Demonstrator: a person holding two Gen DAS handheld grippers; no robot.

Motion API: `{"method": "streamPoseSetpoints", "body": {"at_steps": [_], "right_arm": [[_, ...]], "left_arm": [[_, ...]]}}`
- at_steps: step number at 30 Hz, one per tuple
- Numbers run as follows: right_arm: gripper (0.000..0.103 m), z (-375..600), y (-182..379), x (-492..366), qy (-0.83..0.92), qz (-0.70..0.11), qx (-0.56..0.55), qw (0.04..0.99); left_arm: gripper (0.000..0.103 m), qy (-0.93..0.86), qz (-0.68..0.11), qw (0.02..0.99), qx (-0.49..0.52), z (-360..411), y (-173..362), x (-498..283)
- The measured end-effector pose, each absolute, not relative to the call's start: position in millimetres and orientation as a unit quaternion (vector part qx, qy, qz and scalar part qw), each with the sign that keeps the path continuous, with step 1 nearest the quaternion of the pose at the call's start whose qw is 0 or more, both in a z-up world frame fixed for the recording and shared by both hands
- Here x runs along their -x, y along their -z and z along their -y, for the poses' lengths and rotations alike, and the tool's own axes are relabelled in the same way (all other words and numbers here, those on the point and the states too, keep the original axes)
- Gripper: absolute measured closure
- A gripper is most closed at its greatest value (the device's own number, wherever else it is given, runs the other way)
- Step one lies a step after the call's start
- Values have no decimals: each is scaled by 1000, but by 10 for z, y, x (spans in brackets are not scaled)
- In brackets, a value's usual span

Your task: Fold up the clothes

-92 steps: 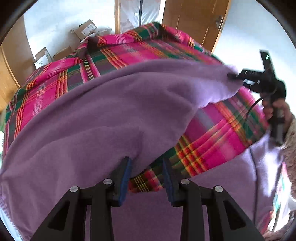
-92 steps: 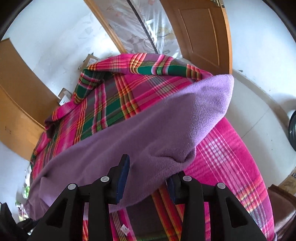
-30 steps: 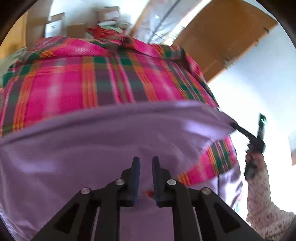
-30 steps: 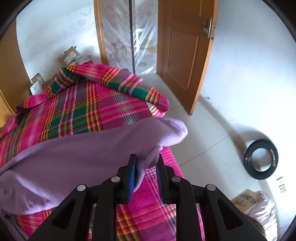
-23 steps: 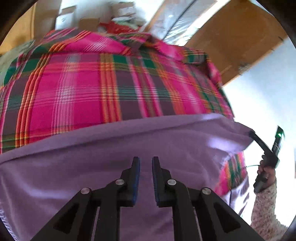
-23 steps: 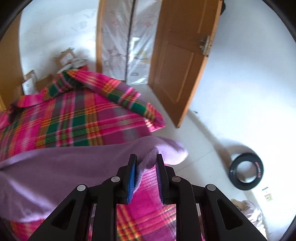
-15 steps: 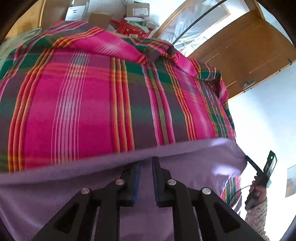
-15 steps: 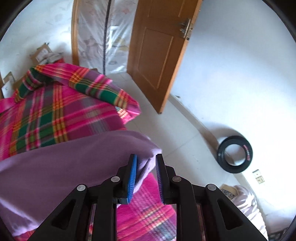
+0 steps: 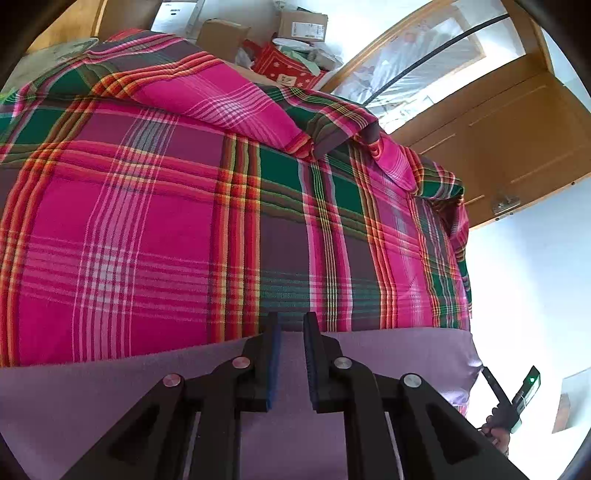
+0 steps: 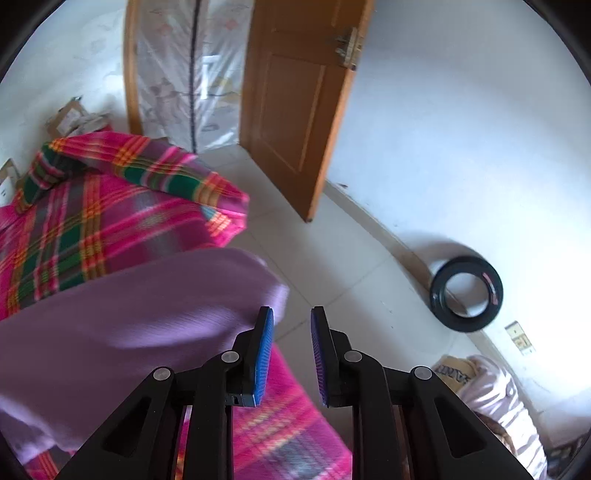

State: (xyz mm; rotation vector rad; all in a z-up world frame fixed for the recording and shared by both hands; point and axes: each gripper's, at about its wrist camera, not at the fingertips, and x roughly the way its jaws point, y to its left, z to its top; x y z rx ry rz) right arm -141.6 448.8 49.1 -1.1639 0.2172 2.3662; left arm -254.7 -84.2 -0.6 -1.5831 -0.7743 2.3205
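A lilac fleece garment (image 9: 388,354) lies across the near part of a bed under a pink, green and red plaid cover (image 9: 166,221). My left gripper (image 9: 291,317) is shut on the garment's far edge, and lilac cloth shows in the narrow gap. In the right wrist view the garment (image 10: 147,306) sits left of my right gripper (image 10: 291,312). Its blue pads stand slightly apart, with only floor and plaid between them. The left wrist view shows the right gripper (image 9: 495,384) at the garment's right corner, held by a hand (image 9: 496,435).
An open wooden door (image 10: 295,110) and a plastic-covered doorway (image 10: 184,74) stand beyond the bed's far corner. A black tyre ring (image 10: 465,293) leans on the white wall. A pale bag (image 10: 491,391) lies on the tiled floor. Cardboard boxes (image 9: 301,24) are stacked behind the bed.
Both grippers drew the garment's edge back towards the near side, uncovering more plaid. The cloth that was pinched in my right gripper is no longer between its pads.
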Motion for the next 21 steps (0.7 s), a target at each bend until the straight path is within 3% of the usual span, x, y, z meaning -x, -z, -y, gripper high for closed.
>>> {"method": "streamPoseSetpoints", "body": {"at_steps": [6,12,15,18,21], "right_arm": [[81,-4781,-445,1284,-864,-135,424,236],[81,-5034,-534,1410,-882,-223,382,163],[80,-5110,-435,1678,-871,-251,413,89],[66,-5098,-314,1889,-859,-256,439,61],[64,-5078,-218,2032,-851,-248,459,57]], "left_arm": [[91,-807,220,141,530,581,-258,2238],[90,-810,132,195,536,30,-464,1906],[90,-802,115,213,546,-121,-473,1801],[90,-793,87,223,560,-310,-406,1742],[90,-785,66,228,572,-435,-351,1699]]}}
